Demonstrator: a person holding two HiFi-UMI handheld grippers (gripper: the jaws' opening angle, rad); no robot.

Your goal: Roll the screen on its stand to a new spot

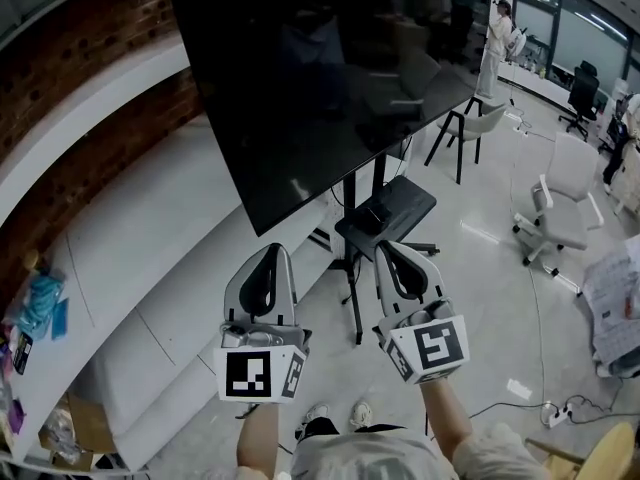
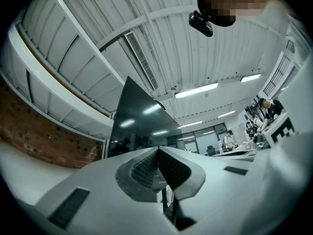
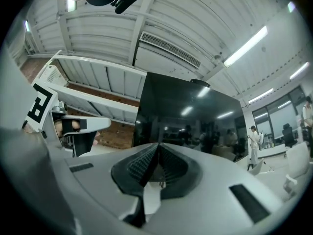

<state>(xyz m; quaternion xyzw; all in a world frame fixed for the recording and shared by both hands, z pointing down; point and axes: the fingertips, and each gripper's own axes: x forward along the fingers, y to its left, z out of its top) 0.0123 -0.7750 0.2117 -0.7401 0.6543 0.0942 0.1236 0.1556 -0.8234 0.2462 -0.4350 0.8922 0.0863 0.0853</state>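
The big dark screen (image 1: 330, 78) stands on a black wheeled stand (image 1: 352, 268) with a small black shelf (image 1: 386, 211) below the panel. Both grippers are held up side by side just in front of the screen's lower edge, apart from it. My left gripper (image 1: 275, 249) is shut with nothing between its fingers; the right gripper (image 1: 392, 246) is shut and empty too. In the left gripper view the closed left gripper (image 2: 157, 149) points up at the screen (image 2: 137, 126). The right gripper view shows the closed right gripper (image 3: 157, 145) below the screen (image 3: 190, 116), with the left gripper (image 3: 73, 129) at its side.
A long white ledge (image 1: 150, 268) runs under the brick wall (image 1: 70, 78) on the left. A white office chair (image 1: 560, 208) and a black-legged chair (image 1: 465, 128) stand to the right. A power strip with cables (image 1: 555, 410) lies on the floor. A person (image 1: 497, 38) stands far back.
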